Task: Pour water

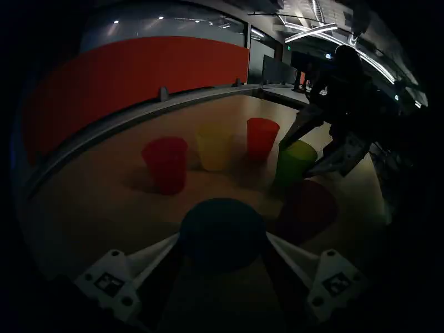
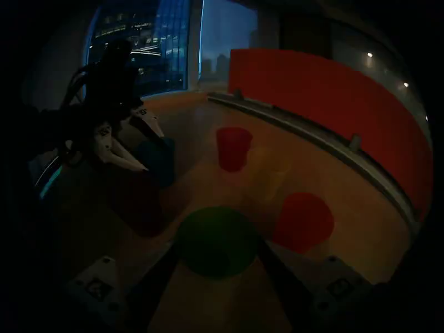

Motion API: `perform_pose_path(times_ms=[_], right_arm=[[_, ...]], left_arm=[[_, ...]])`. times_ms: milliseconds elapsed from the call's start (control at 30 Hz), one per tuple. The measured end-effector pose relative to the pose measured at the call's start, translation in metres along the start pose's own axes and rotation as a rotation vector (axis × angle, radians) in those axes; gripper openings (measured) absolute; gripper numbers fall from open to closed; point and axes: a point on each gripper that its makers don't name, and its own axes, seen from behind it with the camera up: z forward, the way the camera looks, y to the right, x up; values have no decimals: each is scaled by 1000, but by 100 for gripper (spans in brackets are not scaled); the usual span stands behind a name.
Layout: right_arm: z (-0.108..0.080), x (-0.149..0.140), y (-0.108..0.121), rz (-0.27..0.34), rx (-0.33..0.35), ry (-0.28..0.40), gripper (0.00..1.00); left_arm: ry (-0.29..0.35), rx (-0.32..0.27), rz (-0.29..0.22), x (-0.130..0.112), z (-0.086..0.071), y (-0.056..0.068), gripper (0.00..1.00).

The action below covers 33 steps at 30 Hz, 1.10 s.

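Observation:
In the left gripper view a dark blue cup [image 1: 222, 222] stands upright between the fingers of my left gripper [image 1: 222, 241], which is shut on it low over the wooden table [image 1: 100, 205]. To the right, my right gripper [image 1: 304, 149] grips a green cup [image 1: 293, 165]. The right gripper view has that green cup [image 2: 217, 236] upright in my right gripper [image 2: 217, 252]. At its left is the left gripper [image 2: 149, 145] with the blue cup [image 2: 160, 162]. I cannot tell whether either cup holds water.
Standing on the table are a red cup [image 1: 166, 165], a yellow cup [image 1: 213, 147], an orange-red cup [image 1: 261, 137] and a dark red cup [image 1: 308, 211]. A red wall panel [image 1: 139, 69] runs behind a raised ledge. The room is dim. A person [image 1: 349, 83] holds the grippers.

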Motion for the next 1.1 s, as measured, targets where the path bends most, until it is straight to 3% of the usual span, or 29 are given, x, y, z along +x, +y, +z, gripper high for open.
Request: perform_pose_path(times_ms=[567,1100], right_arm=[[-4,6,-1,-10,-1,15,100],[-40,52,-5,-1,-25,119,100]], left_arm=[[9,-2,-2,3,-6,2,86],[115,67,5,49,-45,2,86]])
